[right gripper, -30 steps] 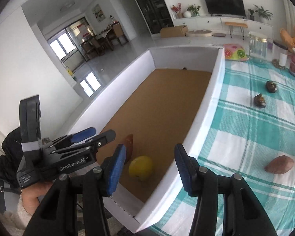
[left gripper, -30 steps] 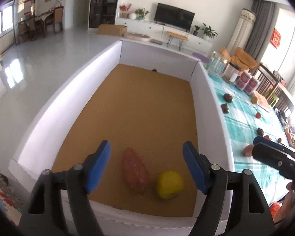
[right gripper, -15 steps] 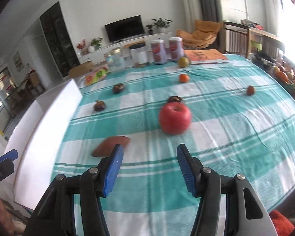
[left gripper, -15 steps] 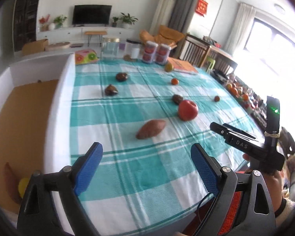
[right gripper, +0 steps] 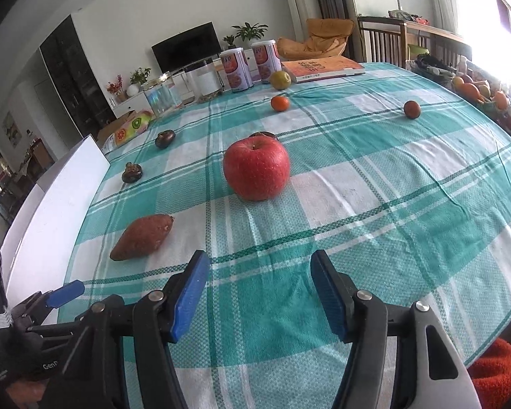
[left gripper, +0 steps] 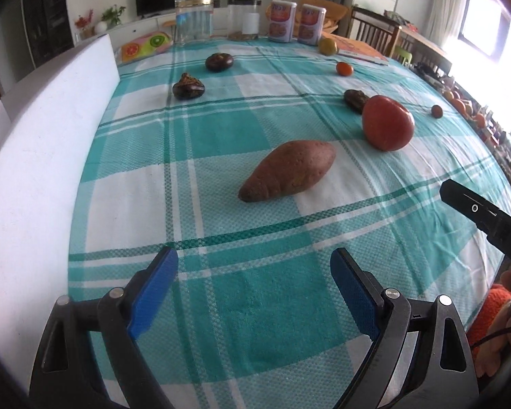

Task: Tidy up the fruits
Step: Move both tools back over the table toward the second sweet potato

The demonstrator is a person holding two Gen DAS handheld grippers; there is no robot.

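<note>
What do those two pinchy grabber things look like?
Both look alike. The left gripper and the right gripper each have two black plastic arms with small silver bolts and flat bright blue pads on the fingers. The left one's body has white lettering, and the right one's has white markings too.

Left tongs (left gripper: 253,288): black plastic arms, flat blue pads with a fine ribbed face, one silver screw at each pivot.
Right tongs (right gripper: 259,291): same build, black arms, blue pads, silver screws (four show).
Markings: white letters "GenR…" on the left tool's black body in the right wrist view; a white "O" and "D…" on the right tool's body in the left wrist view.
Clothing: something orange and fuzzy at the lower right edge (cannot tell what).
</note>
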